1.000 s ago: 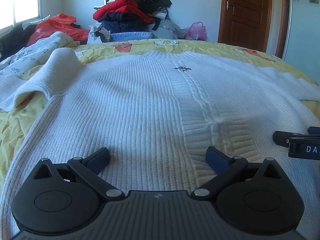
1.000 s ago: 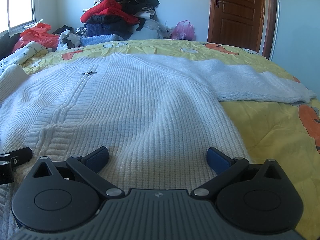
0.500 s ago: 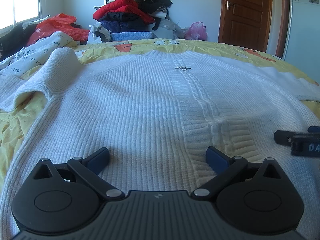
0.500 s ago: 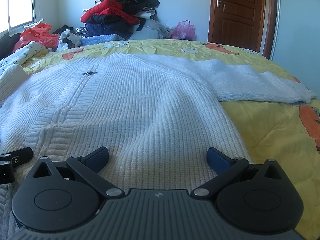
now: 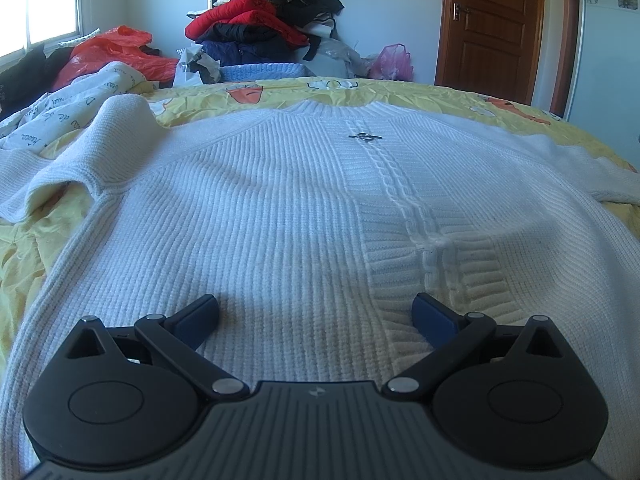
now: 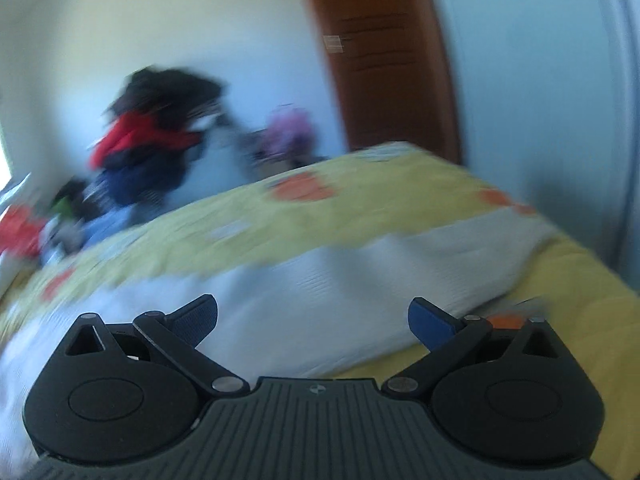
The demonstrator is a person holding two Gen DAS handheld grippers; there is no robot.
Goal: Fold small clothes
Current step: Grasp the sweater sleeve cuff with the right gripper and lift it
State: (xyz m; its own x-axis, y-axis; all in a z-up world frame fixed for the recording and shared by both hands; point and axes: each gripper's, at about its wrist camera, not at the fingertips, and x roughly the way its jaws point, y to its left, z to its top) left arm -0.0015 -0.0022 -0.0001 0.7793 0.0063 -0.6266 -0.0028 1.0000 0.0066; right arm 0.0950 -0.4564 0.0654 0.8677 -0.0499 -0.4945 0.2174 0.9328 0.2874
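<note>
A white knit sweater lies spread front-up on the yellow bedspread, with a small metal clasp near the collar. Its left sleeve is bunched at the left. My left gripper is open and empty, low over the sweater's hem. The right wrist view is blurred by motion. In it my right gripper is open and empty above the sweater's right sleeve, which stretches across the bedspread.
A pile of red, black and navy clothes stands beyond the bed, with a red plastic bag and a pink bag beside it. A printed white cloth lies at the far left. A brown door is at the back right.
My right gripper has swung quickly up and to the right, from the sweater's hem toward the right sleeve, and has left the left wrist view. The left gripper has stayed still.
</note>
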